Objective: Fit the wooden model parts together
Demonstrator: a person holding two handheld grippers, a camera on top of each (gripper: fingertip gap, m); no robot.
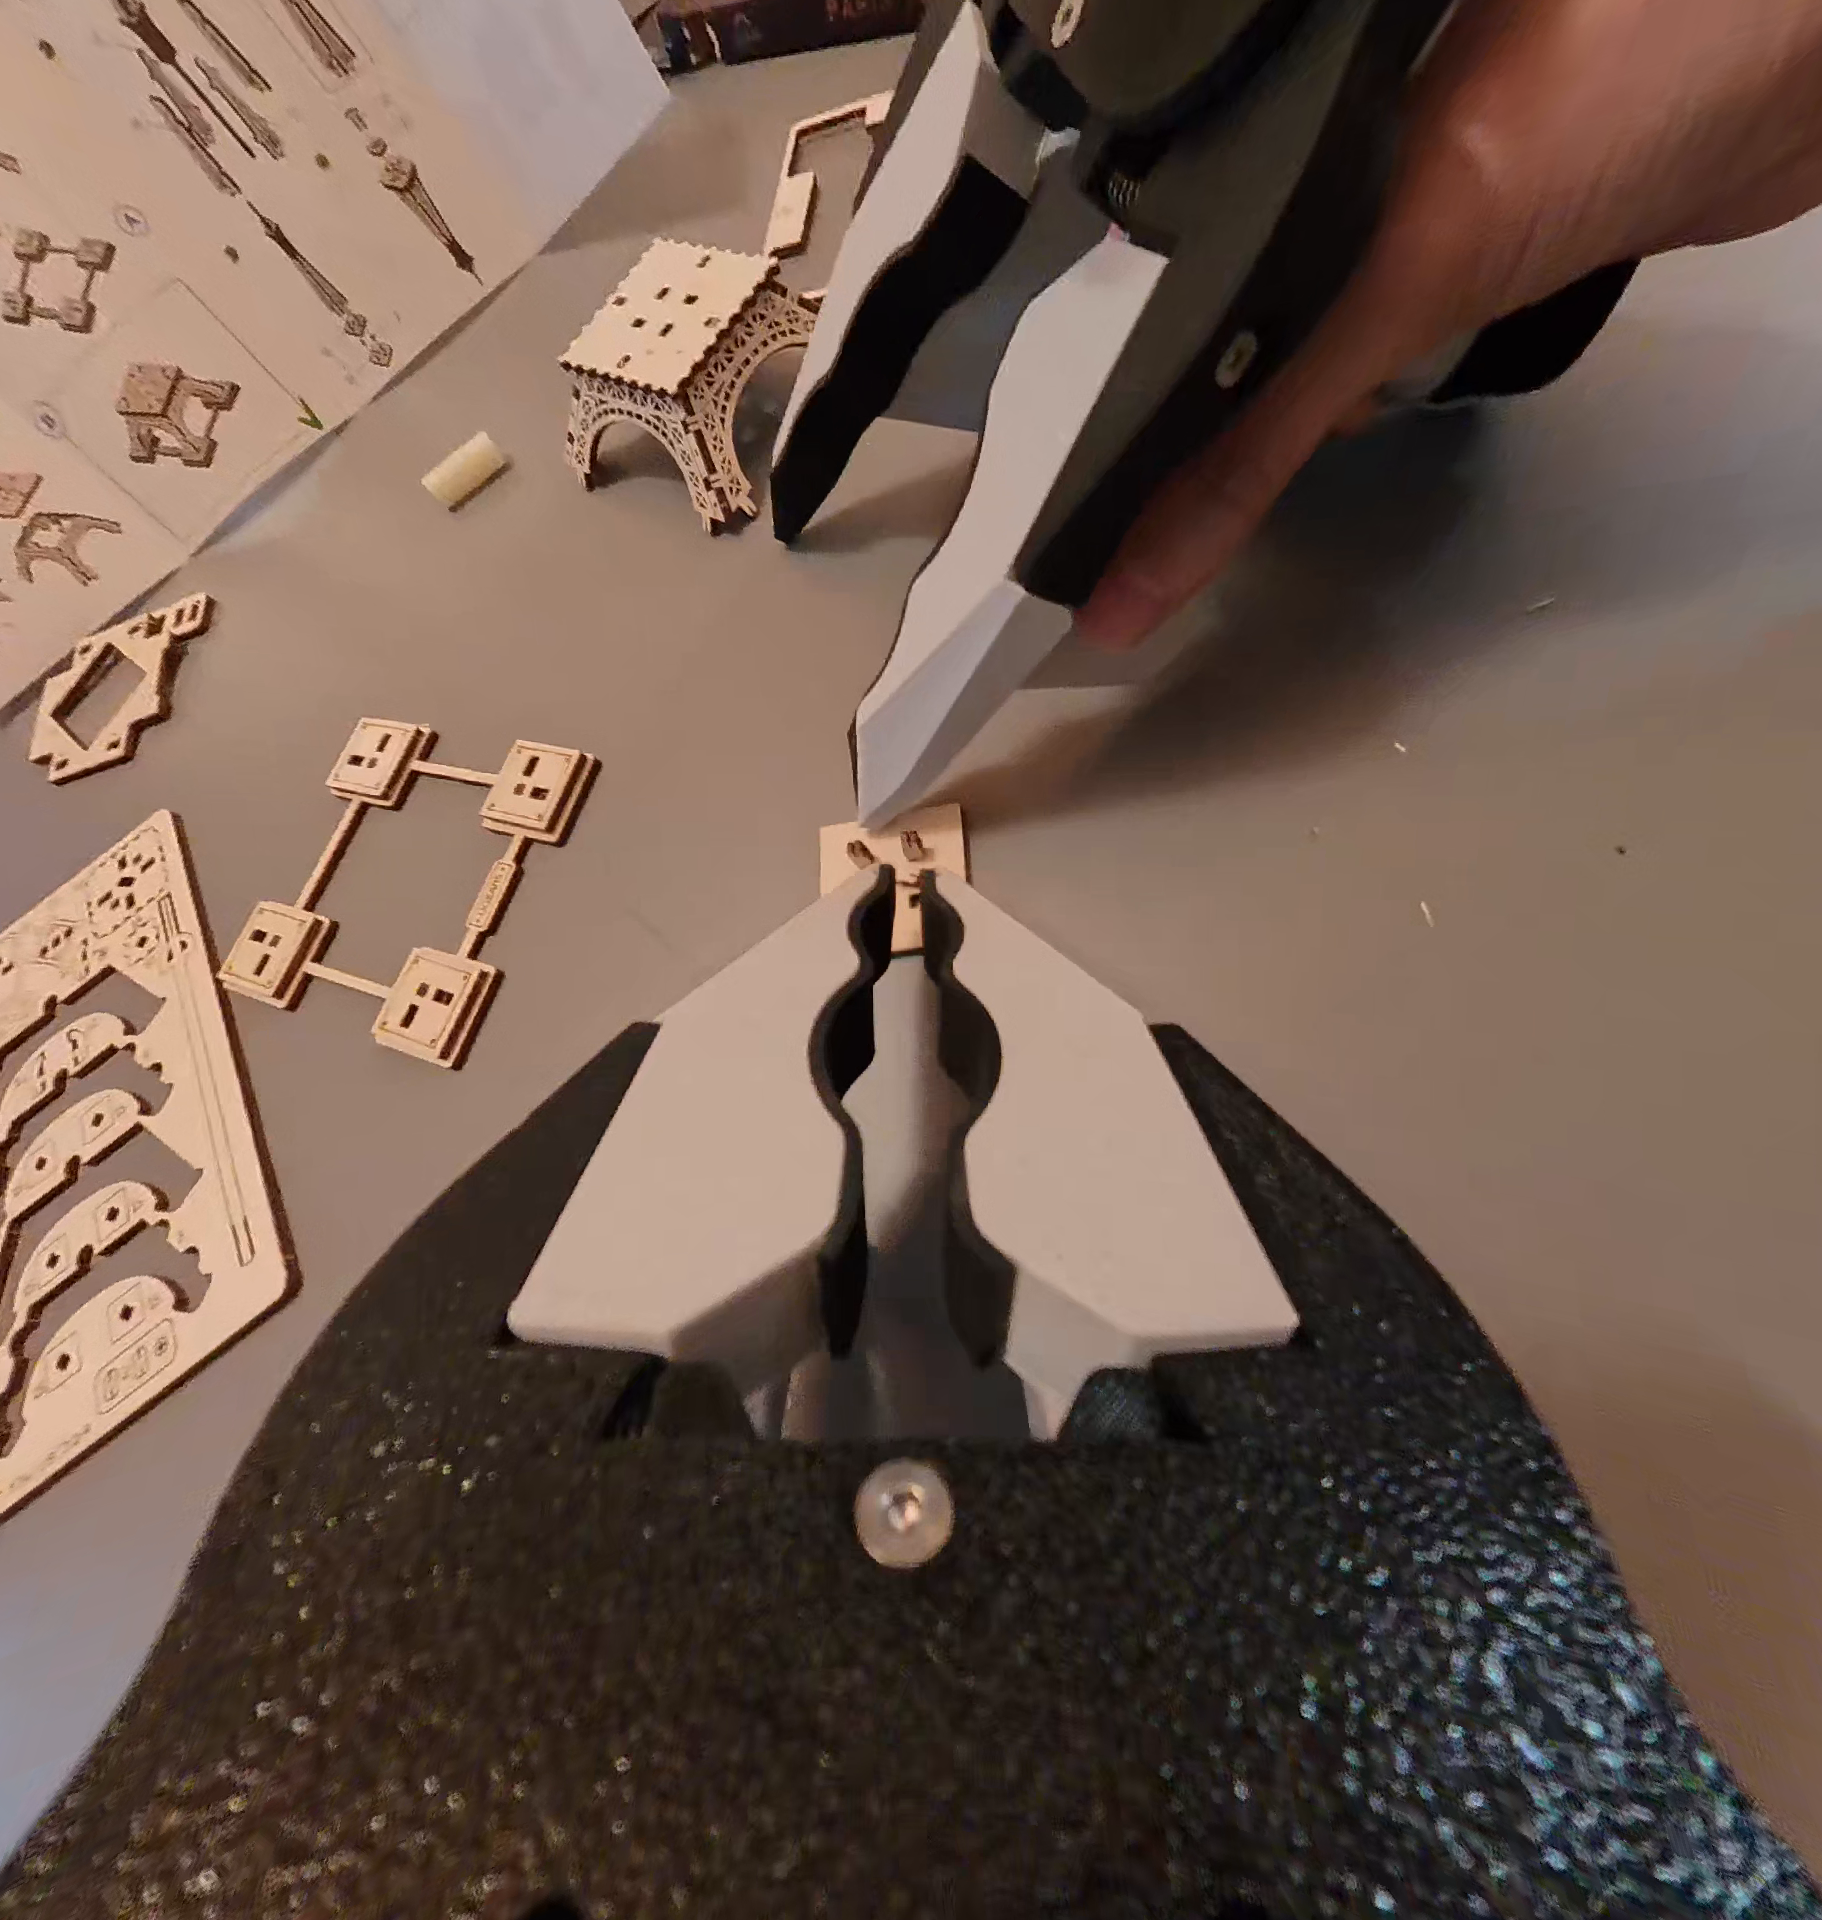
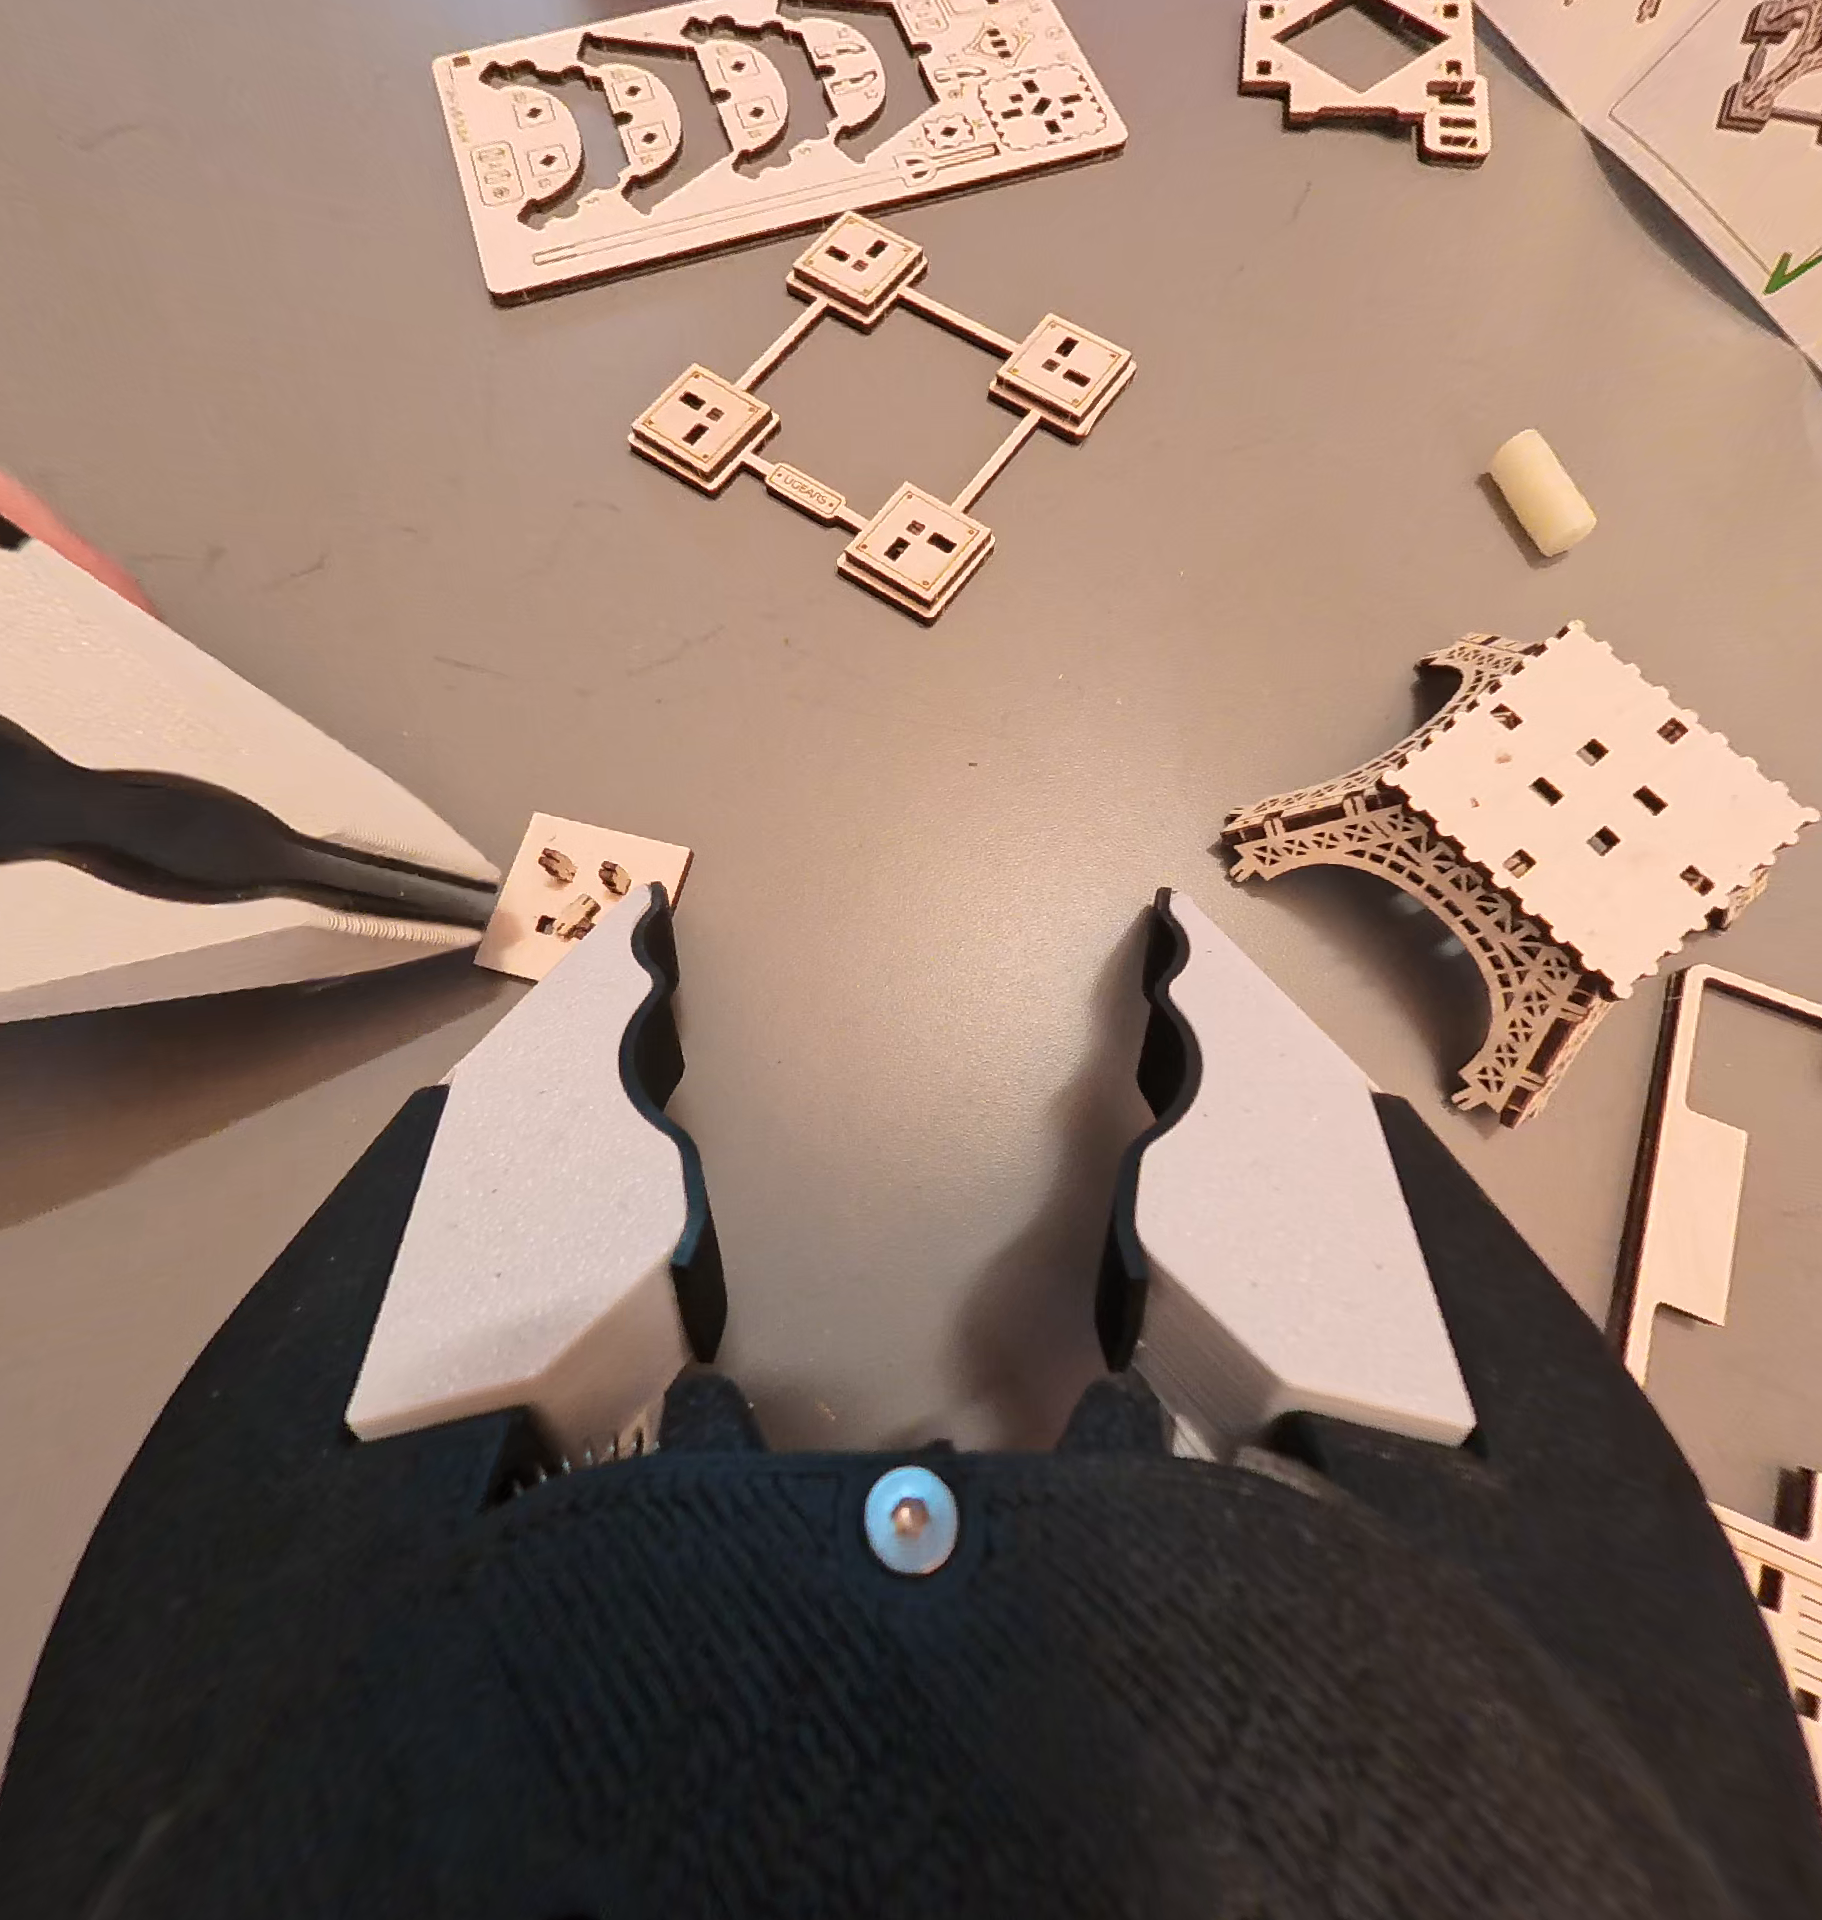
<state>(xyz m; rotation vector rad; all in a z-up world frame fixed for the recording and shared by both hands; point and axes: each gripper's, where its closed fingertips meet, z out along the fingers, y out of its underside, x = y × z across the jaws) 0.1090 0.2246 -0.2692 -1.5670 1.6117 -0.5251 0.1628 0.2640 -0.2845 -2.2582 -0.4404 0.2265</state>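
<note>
A small square wooden plate (image 1: 943, 847) with small pegs in its slots lies low over the grey table. My left gripper (image 1: 902, 883) is shut on its near edge. In the right wrist view the plate (image 2: 585, 836) shows with the left gripper (image 2: 486, 904) clamping it from the left. My right gripper (image 2: 909, 904) is open and empty, and its left fingertip (image 2: 647, 914) rests on the plate's corner. In the left wrist view the right gripper (image 1: 829, 670) comes down from the upper right, held by a hand.
A lattice tower base (image 2: 1530, 831) stands to the right. A frame of four square pads (image 2: 886, 416), a cut-out sheet (image 2: 772, 135), a diamond-hole part (image 2: 1364, 62), a pale cylinder (image 2: 1541, 506), an instruction sheet (image 2: 1769, 156) and empty wooden frames (image 2: 1665, 1164) lie around. It is some 12 cm from my right tips to the pale cylinder (image 2: 1541, 506). It is also in sight in the left wrist view (image 1: 474, 460).
</note>
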